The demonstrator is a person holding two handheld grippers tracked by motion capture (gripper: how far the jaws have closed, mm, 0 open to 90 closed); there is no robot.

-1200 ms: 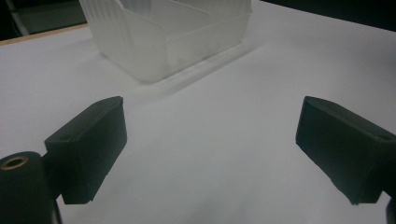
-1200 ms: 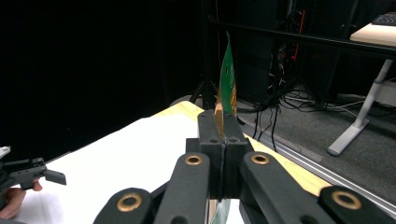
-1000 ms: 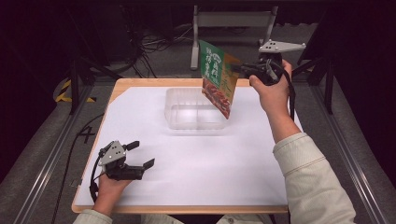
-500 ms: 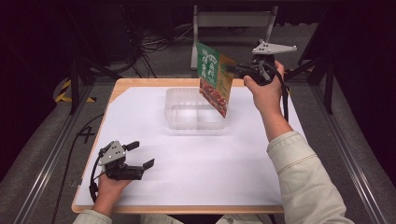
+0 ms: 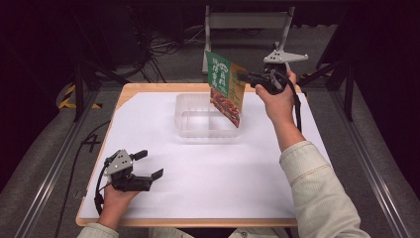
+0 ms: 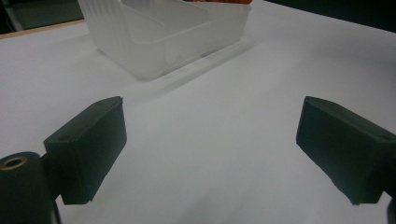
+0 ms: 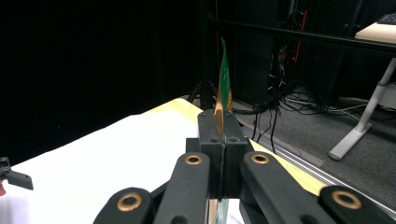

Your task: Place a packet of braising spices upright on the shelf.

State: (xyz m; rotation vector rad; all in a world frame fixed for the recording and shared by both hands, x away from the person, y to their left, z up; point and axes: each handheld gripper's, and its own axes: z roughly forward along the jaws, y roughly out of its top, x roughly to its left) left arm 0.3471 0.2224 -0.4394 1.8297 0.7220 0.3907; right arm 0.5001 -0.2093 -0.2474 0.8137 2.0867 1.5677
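- The right hand-held gripper (image 5: 243, 77) is grasping a flat green-and-orange food packet (image 5: 225, 88) by its upper edge, jaws clenched flat on it (seen along the jaws, the packet (image 7: 223, 93) is edge-on, pinched between the two black pads).
- The packet is hanging in the air, tilted, its lower corner sitting over or just inside the far right part of the clear plastic container (image 5: 198, 120); I cannot tell whether it is touching the container's wall.
- Holding it by the top edge is probably letting it dangle so the bottom can be guided down into the container.
- The container is sitting toward the far middle of the white worktop (image 5: 233, 178), and appears to be holding nothing else.
- The left hand-held gripper (image 5: 150, 165) is resting low at the near left corner of the worktop, jaws released and wide apart, gripping nothing (likely parked clear of the working hand).
- From the left gripper view, the container (image 6: 168, 32) is lying ahead of the spread jaws, well apart from them.
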